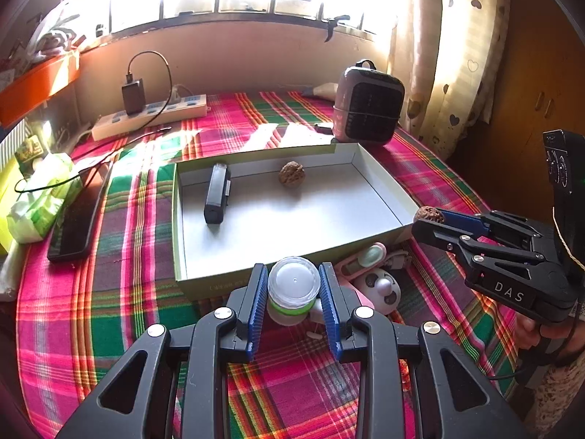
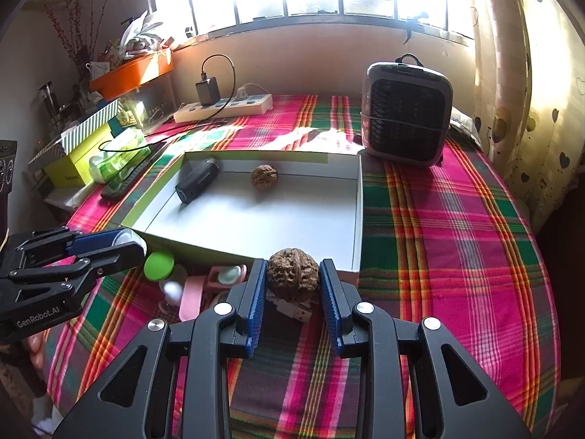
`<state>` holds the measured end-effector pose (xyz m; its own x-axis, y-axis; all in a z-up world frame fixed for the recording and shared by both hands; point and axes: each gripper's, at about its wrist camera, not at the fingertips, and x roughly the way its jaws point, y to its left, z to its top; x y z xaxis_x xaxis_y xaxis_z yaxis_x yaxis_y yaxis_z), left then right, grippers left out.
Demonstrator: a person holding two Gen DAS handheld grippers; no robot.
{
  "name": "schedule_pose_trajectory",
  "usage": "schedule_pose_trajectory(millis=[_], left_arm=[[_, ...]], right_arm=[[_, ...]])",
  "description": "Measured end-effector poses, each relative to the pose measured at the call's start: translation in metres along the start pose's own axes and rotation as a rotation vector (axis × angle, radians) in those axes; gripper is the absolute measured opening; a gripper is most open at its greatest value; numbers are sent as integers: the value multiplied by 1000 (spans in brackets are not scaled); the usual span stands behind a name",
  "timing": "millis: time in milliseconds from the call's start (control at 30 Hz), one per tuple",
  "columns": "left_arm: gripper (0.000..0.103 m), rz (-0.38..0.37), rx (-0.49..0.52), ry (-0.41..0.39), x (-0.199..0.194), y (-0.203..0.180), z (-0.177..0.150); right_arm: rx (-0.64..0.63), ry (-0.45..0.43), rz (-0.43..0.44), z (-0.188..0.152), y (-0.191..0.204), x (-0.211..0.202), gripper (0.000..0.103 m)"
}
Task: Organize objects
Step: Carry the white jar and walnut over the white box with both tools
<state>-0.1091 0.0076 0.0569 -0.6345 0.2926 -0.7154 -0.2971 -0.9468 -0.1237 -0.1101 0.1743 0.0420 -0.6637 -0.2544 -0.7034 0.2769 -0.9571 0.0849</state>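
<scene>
- A small clear-capped bottle (image 1: 293,289) with a green band is clamped between the blue pads of the left gripper (image 1: 293,292), just short of the near wall of the open box (image 1: 204,285).
- A walnut (image 2: 291,274) is pinched between the pads of the right gripper (image 2: 291,285), beside the box's near right corner.
- 2 items already lie inside the box: a black oblong device (image 1: 217,194) and a second walnut (image 1: 291,173), near the far wall.
- The step in hand is judged to be the carrying of both held items toward the box.
- Next, each gripper has to be brought over the near wall and lowered above bare floor before the jaws are parted; the walnut may roll once released.
- A pink panda-faced gadget (image 1: 380,287) and other small items are left on the plaid cloth (image 1: 109,311), so the sorting appears unfinished.
</scene>
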Motion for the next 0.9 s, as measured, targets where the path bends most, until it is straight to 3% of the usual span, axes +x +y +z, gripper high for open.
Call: schedule_pose_trajectory(millis=[433, 900], left_arm=[[27, -16, -12, 5, 26, 11, 38], [27, 16, -12, 46, 73, 25, 74]], right_arm=[[-11, 8, 9, 35, 0, 21, 31], [14, 64, -4, 68, -11, 70, 31]])
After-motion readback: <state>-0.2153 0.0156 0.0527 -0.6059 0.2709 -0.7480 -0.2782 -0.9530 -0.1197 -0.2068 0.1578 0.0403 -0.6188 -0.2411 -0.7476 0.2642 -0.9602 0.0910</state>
